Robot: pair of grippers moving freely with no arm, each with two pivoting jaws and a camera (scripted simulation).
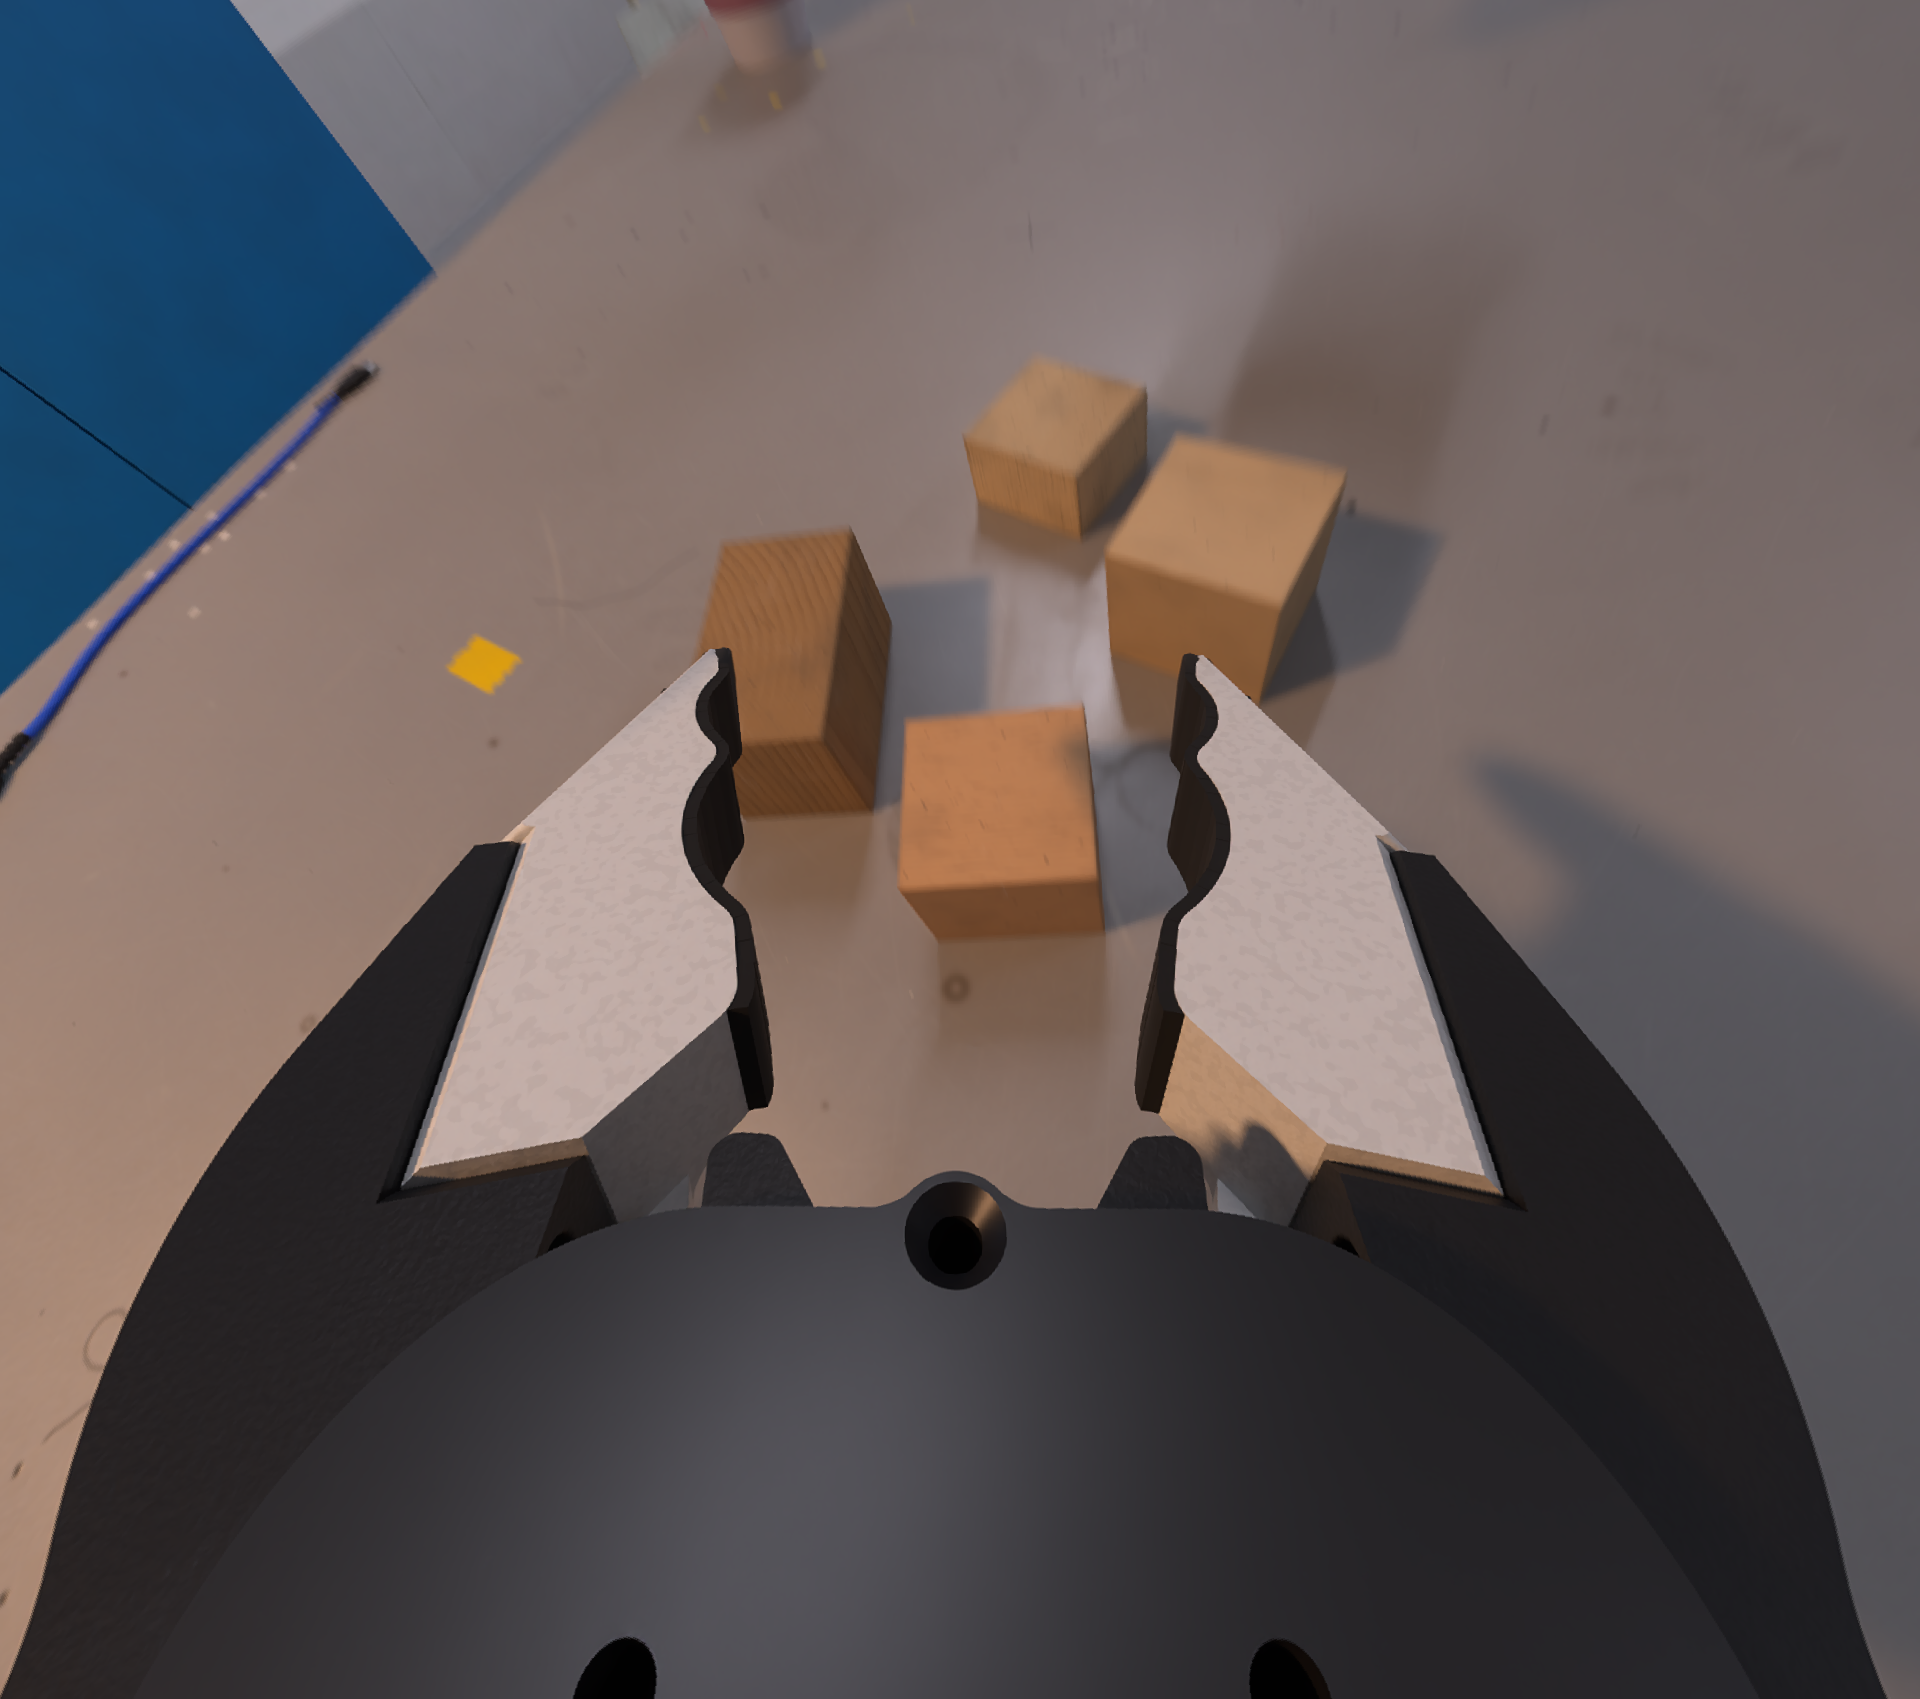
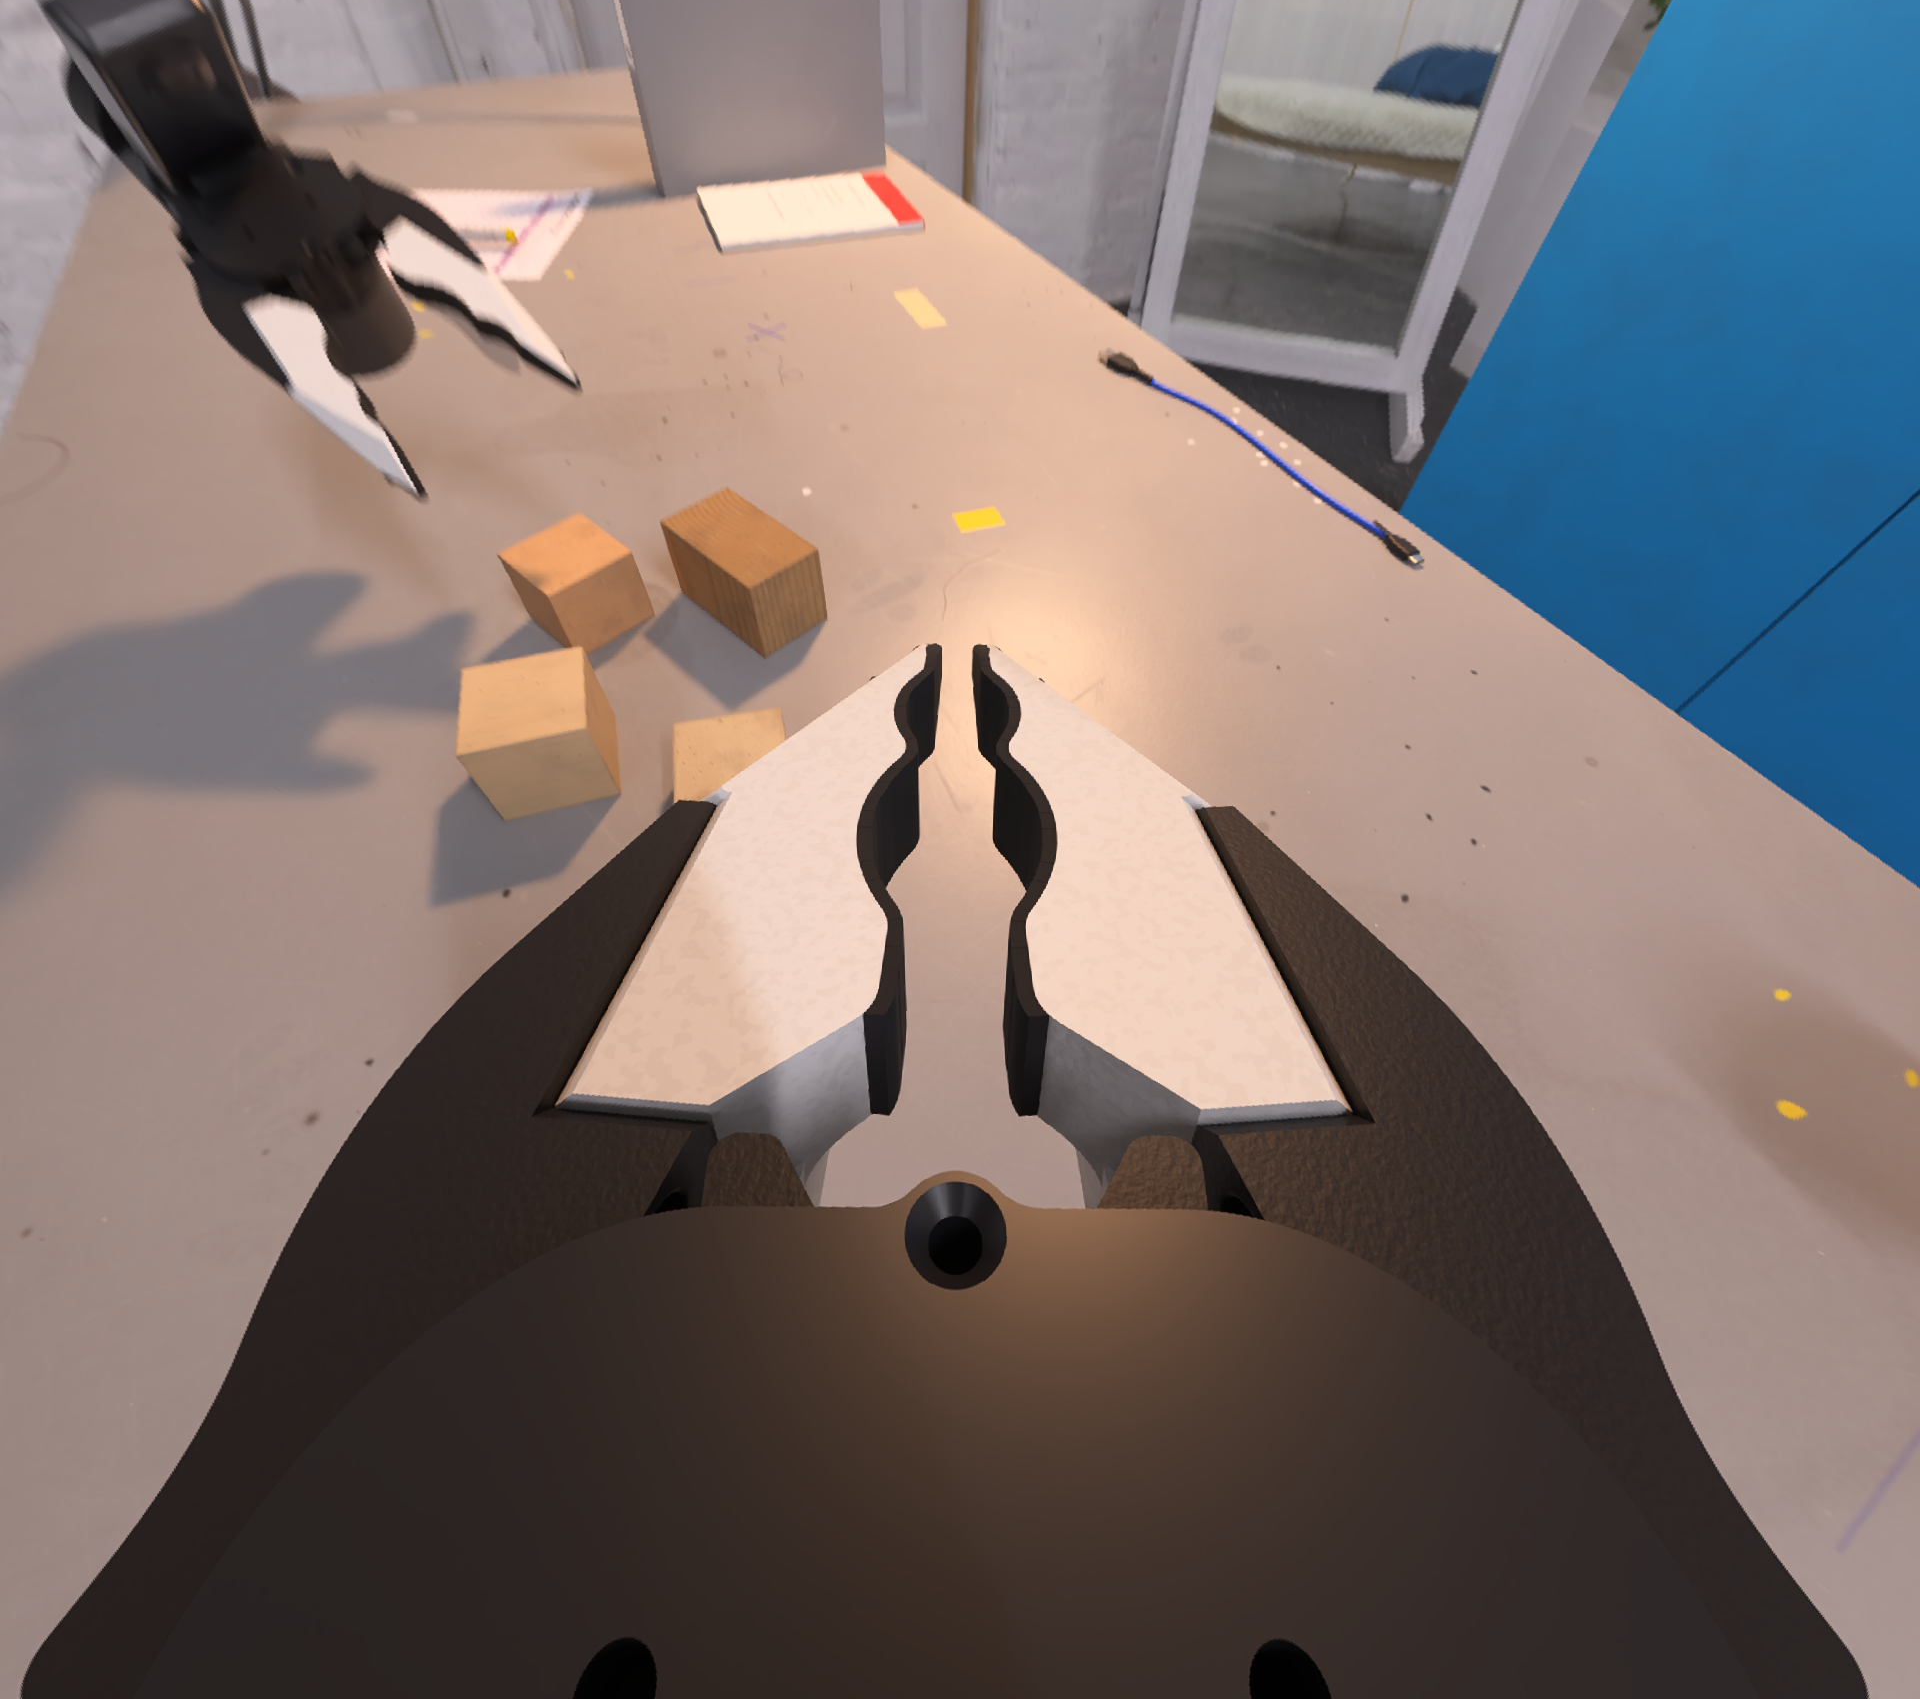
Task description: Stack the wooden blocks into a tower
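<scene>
Left gripper: jaws spread wide, empty, hovering above the table. Nearest wooden block lies straight ahead, centred between them, unstacked. Right gripper: nearly closed, empty, farther off.

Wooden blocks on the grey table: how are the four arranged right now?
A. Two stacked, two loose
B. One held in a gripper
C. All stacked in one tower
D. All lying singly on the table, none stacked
D: the four wooden blocks each sit separately on the grey table, and both grippers hold nothing.
</scene>
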